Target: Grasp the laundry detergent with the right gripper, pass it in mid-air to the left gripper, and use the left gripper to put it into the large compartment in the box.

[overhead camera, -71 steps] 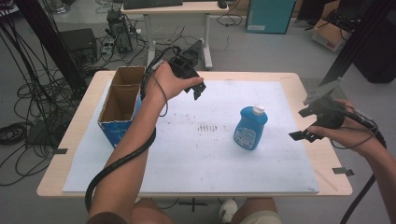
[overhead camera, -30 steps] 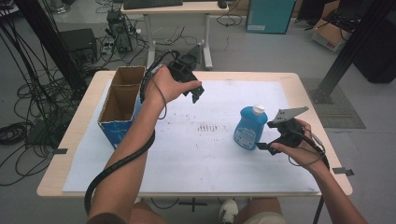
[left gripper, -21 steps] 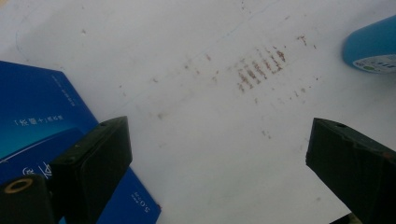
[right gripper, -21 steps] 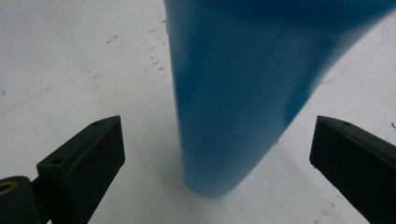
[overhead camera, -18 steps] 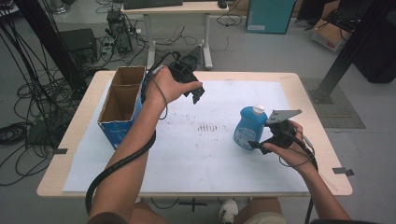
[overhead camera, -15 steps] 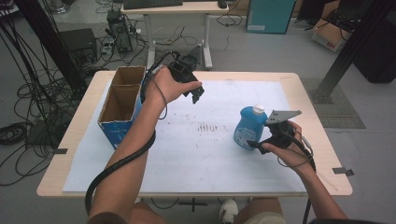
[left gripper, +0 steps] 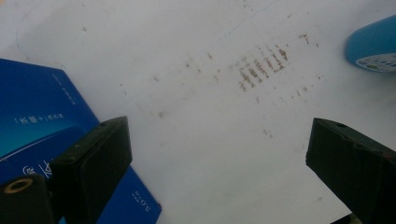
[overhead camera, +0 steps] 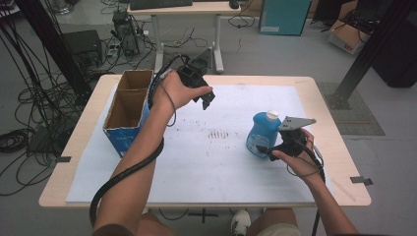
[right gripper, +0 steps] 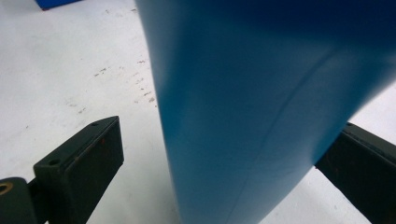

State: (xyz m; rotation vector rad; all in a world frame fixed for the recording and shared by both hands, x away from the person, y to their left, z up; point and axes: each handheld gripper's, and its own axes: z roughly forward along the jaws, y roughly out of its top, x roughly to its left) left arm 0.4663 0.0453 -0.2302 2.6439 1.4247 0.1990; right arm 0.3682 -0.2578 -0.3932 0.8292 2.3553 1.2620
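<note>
at the left of the high view an open cardboard box (overhead camera: 129, 105) with blue outer sides stands on the white sheet (overhead camera: 196, 162) that covers the worktop (overhead camera: 334, 147), near its left edge; no contents can be made out in its two compartments. just right of the box, in the upper middle of the frame, the left hand (overhead camera: 173, 93) holds the left claw (overhead camera: 206, 98) above the sheet, its tips pointing toward the right and down. in the left gripper view the two black jaws stand wide apart with nothing between them, so this claw is released; under them lie the bare sheet with a patch of small brown marks (left gripper: 261, 67), a blue side of the box (left gripper: 56, 140) at the lower left, and an edge of the blue bottle (left gripper: 373, 44) at the upper right.

right of centre in the high view the blue detergent bottle (overhead camera: 260, 133) with a white cap stands upright on the sheet, well apart from the box. the right hand (overhead camera: 295, 160) holds the right claw (overhead camera: 263, 149) low against the bottle's lower right side. in the right gripper view the bottle's blue body (right gripper: 261, 107) sits between the two jaws; the left jaw stands clear of it with sheet showing in the gap, and whether the right jaw touches it cannot be told. this claw is spread around the bottle, not clenched on it.
</note>
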